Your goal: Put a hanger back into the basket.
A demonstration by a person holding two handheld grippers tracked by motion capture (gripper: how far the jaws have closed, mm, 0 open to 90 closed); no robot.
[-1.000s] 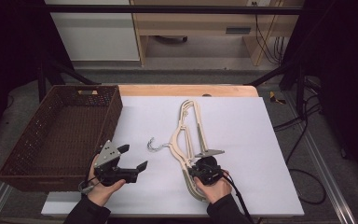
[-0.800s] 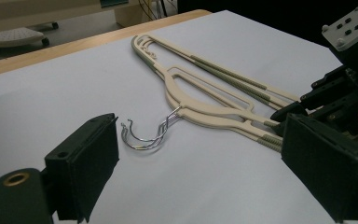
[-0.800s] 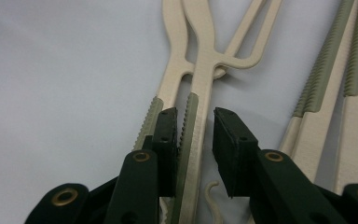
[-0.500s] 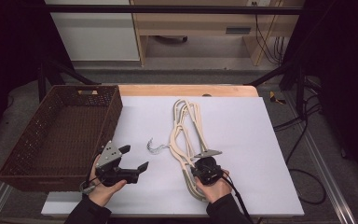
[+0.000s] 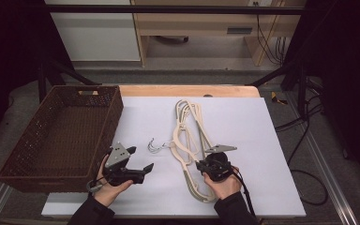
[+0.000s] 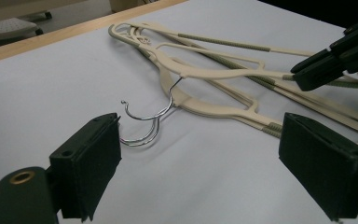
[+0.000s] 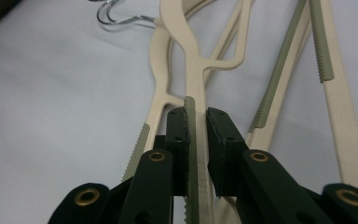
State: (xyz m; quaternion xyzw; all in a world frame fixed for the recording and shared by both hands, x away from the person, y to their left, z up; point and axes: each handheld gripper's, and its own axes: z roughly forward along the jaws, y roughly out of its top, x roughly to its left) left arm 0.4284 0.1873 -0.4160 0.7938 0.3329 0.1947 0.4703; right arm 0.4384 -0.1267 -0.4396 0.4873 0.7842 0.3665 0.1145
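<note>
Two cream plastic hangers (image 5: 187, 140) with metal hooks (image 5: 155, 146) lie stacked on the white table top (image 5: 248, 122). My right gripper (image 5: 201, 165) is shut on the near arm of the upper hanger (image 7: 191, 60). In the right gripper view its pads (image 7: 178, 126) press the ribbed strip from both sides, at the gripper's tip (image 7: 196, 114). That arm is raised slightly off the lower hanger (image 6: 223, 109). My left gripper (image 5: 140, 159) is open just left of the hooks (image 6: 144, 121), its jaws wide apart (image 6: 200, 140) with nothing between them. The right gripper (image 6: 326, 65) shows at the upper right of the left gripper view.
A dark woven basket (image 5: 117, 112) stands on the left part of the table, close beside my left hand. A wooden strip (image 5: 187, 90) runs along the table's far edge. White surface lies free to the right of the hangers.
The right gripper has risen slightly with the hanger arm in it, and the hangers' far ends have shifted a little. The left gripper has stayed in place.
</note>
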